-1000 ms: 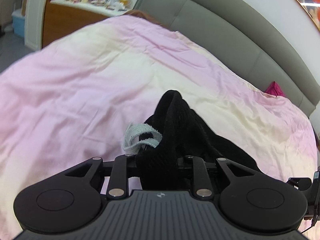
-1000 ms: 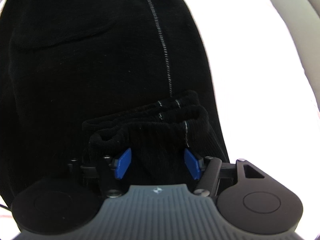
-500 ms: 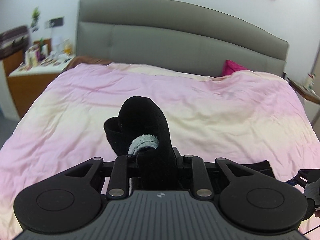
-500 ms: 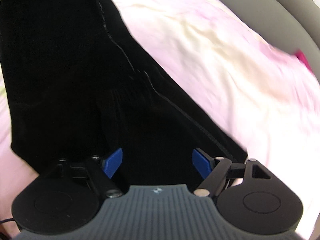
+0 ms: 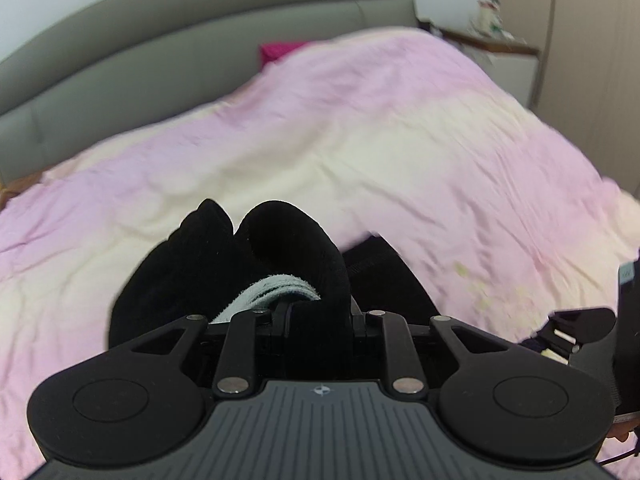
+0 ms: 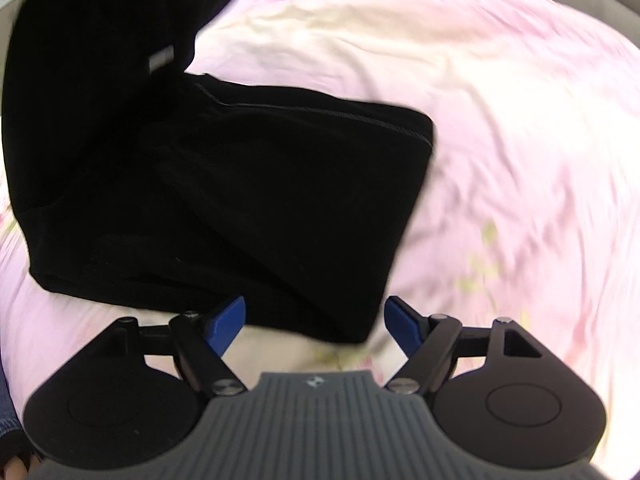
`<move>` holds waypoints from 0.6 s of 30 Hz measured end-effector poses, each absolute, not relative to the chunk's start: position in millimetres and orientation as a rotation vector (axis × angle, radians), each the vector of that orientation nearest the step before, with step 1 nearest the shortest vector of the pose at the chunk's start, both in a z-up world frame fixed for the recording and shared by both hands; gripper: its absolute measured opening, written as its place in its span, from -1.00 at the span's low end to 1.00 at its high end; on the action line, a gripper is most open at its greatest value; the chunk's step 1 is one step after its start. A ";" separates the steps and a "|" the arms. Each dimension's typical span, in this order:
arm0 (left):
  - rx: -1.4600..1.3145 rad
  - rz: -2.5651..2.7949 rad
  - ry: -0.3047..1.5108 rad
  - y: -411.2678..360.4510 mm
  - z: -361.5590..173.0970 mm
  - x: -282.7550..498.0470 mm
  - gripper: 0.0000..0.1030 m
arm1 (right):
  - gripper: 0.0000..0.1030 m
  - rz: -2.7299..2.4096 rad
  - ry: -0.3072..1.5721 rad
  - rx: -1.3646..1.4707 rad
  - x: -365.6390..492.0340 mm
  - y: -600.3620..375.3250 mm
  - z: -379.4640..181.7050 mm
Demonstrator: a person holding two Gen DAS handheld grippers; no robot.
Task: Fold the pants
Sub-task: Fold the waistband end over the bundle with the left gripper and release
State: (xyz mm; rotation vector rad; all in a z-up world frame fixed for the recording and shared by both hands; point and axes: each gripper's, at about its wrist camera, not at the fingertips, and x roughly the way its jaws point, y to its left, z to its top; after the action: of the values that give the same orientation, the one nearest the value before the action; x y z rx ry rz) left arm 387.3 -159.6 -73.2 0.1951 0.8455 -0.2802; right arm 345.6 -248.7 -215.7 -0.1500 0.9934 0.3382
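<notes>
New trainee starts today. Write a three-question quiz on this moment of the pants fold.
1. True or false: the left gripper is shut on the pants.
2. The right gripper is: A) shut on the pants, B) open with nothing between its fingers, C) shut on the pillow.
3. Fill in: the pants partly lie on a pink and cream ____.

Key: 1 true; 2 B; 3 duvet.
</notes>
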 end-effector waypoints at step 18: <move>0.041 -0.574 0.976 -131.4 -113.2 339.2 0.22 | 0.39 0.300 0.923 -0.055 277.3 -239.3 -216.4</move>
State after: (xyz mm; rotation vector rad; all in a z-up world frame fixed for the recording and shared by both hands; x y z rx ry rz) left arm 339.2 -131.4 -113.2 0.0411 0.9763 -0.5744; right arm 277.3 -239.3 -216.4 -0.0546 0.9228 0.2996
